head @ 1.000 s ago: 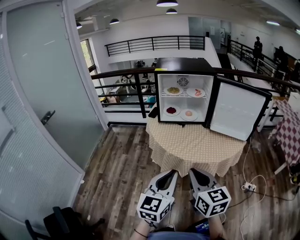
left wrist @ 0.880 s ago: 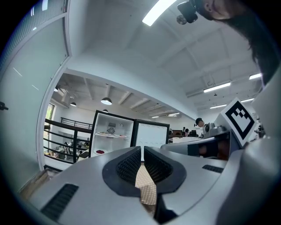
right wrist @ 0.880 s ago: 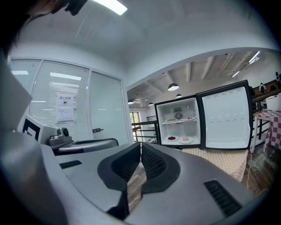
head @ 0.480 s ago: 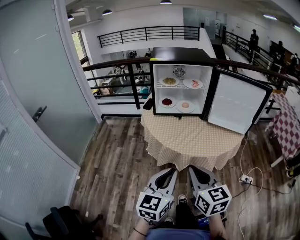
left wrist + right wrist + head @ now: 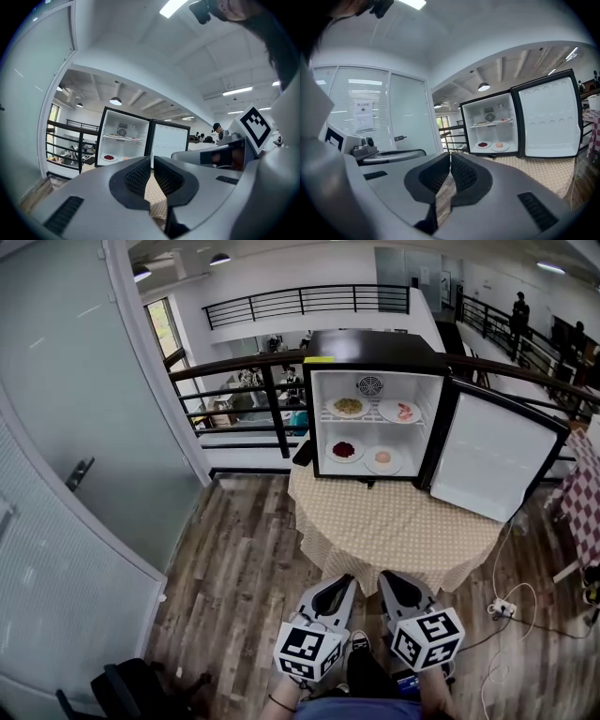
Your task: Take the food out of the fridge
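Note:
A small black fridge point(image 5: 372, 348) stands open on a round table, its door point(image 5: 494, 460) swung to the right. Four plates of food sit inside: a yellow dish point(image 5: 348, 407) and a pink one point(image 5: 402, 412) on the upper shelf, a dark red one point(image 5: 345, 450) and a pale round one point(image 5: 382, 458) below. Both grippers are held low, well short of the table. My left gripper point(image 5: 341, 584) and right gripper point(image 5: 391, 580) are shut with nothing between the jaws. The fridge also shows in the left gripper view point(image 5: 123, 140) and the right gripper view point(image 5: 492, 124).
The round table point(image 5: 394, 531) has a beige checked cloth. A black railing point(image 5: 234, 367) runs behind the fridge. A glass wall with a door point(image 5: 66, 427) stands at the left. A white power strip and cord point(image 5: 502, 607) lie on the wood floor at the right. A dark bag point(image 5: 131, 690) sits lower left.
The view has drawn nearer to the table and fridge, which look larger. Both grippers stay shut and side by side at the bottom of the head view.

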### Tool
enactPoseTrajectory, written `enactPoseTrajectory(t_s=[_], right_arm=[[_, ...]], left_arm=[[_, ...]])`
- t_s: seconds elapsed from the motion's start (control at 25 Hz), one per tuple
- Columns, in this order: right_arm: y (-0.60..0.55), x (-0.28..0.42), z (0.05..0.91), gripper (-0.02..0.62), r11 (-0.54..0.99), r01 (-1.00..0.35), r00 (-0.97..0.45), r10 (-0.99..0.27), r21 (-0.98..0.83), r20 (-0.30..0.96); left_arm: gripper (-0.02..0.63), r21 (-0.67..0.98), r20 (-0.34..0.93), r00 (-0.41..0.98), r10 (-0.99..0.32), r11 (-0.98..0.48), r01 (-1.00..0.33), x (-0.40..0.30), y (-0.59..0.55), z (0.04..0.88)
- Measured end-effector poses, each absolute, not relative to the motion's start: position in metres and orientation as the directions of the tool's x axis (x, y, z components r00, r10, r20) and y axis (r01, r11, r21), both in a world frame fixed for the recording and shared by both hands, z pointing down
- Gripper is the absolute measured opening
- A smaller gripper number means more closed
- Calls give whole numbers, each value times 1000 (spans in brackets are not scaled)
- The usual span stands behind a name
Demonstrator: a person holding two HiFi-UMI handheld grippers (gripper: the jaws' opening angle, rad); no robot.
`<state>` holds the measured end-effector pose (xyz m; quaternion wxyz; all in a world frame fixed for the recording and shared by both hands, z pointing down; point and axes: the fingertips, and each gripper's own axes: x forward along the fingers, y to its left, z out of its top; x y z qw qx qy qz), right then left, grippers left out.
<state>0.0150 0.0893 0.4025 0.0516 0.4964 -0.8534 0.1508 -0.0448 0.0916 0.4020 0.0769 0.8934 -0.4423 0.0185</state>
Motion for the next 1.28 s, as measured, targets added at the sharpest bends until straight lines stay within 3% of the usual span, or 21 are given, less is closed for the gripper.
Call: enactPoseTrajectory(t_s=[0.68, 1.28], right_arm=[[-85, 55, 404, 21, 514, -821, -567, -788, -248, 241], [-144, 64, 396, 21, 571, -772, -628, -752, -278, 200]], left_arm=[[31, 129, 137, 563, -815, -549, -826, 1, -71, 405], [32, 96, 136, 500, -855, -491, -866, 9, -124, 396]])
